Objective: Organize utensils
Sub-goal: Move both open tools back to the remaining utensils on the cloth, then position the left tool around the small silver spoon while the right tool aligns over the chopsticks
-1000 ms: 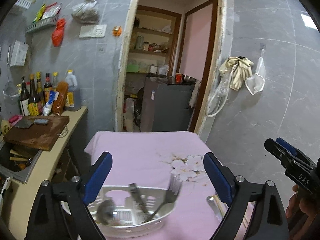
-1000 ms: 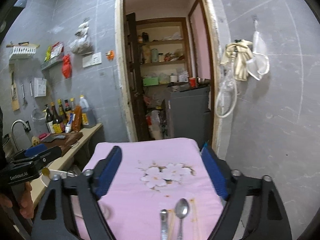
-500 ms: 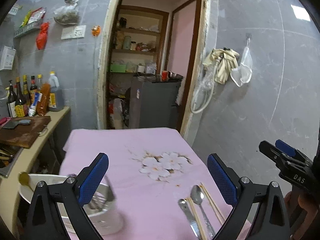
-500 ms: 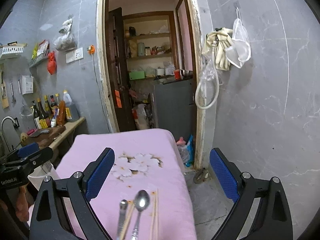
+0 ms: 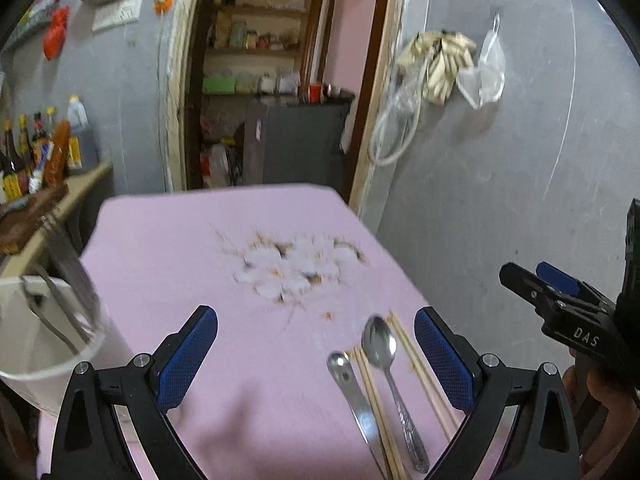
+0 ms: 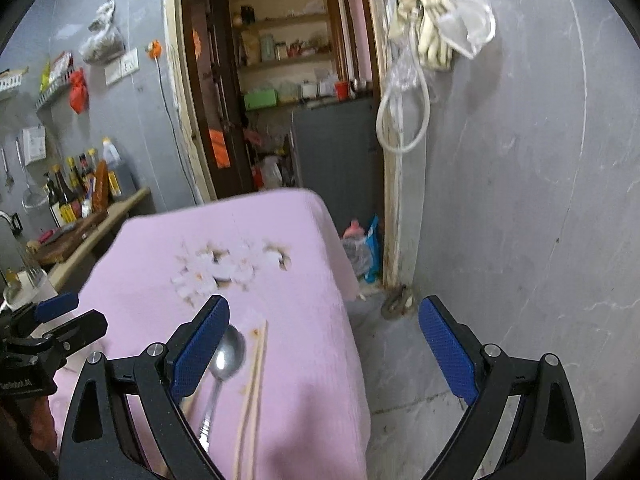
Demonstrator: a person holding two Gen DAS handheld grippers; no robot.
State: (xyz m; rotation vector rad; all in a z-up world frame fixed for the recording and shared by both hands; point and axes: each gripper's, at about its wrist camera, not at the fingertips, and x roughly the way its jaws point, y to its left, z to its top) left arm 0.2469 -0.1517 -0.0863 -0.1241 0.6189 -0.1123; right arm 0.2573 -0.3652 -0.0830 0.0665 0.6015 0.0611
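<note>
Left gripper (image 5: pixel 316 354) and right gripper (image 6: pixel 325 344): jaws spread wide, nothing between the pads. Beneath them, on the pink tablecloth (image 5: pixel 180 248), lie a large spoon (image 5: pixel 380 344), a smaller spoon (image 5: pixel 342 364) and chopsticks (image 5: pixel 420 364), side by side near the right edge. Only the left view shows the white container (image 5: pixel 40 356) holding utensils at the table's left edge; only the right view shows the floor (image 6: pixel 400 360) beside the table. One second earlier the container lay directly before the left gripper; it now sits far left.

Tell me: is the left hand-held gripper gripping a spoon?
No, the left hand-held gripper is open and empty; both spoons lie on the pink cloth.
</note>
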